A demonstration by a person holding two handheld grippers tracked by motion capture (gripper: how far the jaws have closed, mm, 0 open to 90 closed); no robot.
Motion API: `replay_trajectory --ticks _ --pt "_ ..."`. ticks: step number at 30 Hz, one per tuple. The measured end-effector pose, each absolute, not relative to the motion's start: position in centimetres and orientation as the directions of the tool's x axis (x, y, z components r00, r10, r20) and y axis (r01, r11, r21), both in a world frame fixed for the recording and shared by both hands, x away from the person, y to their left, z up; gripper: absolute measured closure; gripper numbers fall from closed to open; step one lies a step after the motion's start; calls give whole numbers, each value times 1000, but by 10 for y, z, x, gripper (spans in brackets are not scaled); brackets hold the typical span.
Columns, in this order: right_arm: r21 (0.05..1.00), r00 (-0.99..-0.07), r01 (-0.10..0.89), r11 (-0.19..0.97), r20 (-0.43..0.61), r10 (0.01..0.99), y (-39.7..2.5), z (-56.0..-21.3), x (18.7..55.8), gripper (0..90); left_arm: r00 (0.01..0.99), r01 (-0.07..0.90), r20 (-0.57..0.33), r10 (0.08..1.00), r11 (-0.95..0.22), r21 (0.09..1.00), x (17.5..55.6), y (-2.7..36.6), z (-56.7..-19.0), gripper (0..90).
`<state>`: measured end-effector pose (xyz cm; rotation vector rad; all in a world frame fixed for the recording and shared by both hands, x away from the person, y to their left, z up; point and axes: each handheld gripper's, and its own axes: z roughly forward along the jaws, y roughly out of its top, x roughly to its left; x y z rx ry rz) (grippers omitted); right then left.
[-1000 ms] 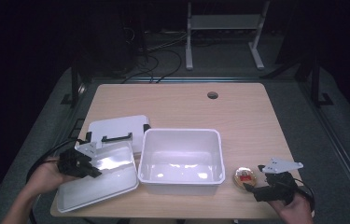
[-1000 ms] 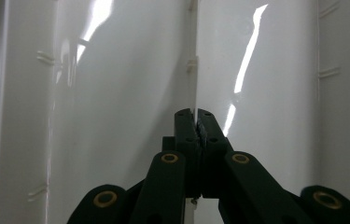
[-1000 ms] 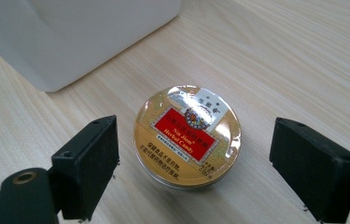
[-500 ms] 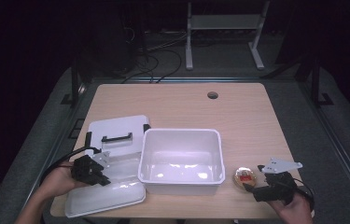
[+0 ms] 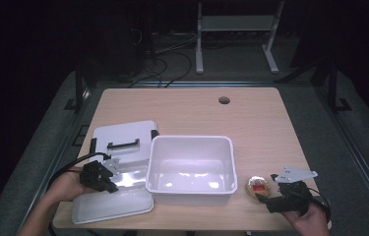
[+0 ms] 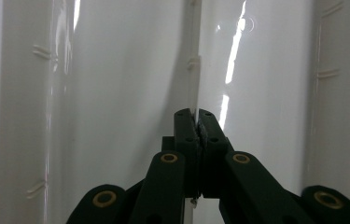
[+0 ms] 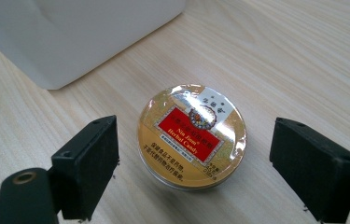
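A shallow white plastic lid (image 5: 115, 206) lies at the table's front left corner. My left gripper (image 5: 110, 181) is shut on its thin edge (image 6: 194, 70), and glossy white plastic stretches beyond the closed jaws of the left gripper (image 6: 196, 121). A round gold candy tin (image 5: 257, 186) with a red label sits on the wood just right of the white bin (image 5: 190, 167). My right gripper (image 5: 269, 199) is open just in front of the tin. In the right gripper view the tin (image 7: 192, 135) sits between the spread jaws of my right gripper (image 7: 196, 163), apart from both.
A second white lid with a black handle (image 5: 123, 142) lies flat behind the left gripper. The deep white bin holds nothing visible. The wooden table (image 5: 251, 123) has a cable hole (image 5: 224, 100) at the back. A corner of the bin (image 7: 70, 42) stands close to the tin.
My left gripper has drawn the white lid toward the front edge and lowered it from a tilt to nearly flat. The right gripper and tin have stayed put.
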<state>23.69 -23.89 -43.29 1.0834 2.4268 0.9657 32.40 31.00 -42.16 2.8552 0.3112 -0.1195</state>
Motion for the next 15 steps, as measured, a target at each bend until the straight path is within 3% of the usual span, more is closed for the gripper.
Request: replay_trajectory --ticks 6,15 --pt "682 -670 537 496 -12 742 -238 -433 237 151 967 245 -137 213 -928 282 323 312 -417 819" --pt "614 -705 540 576 -44 707 -232 -430 242 140 954 299 -92 286 -876 378 321 313 -396 580"
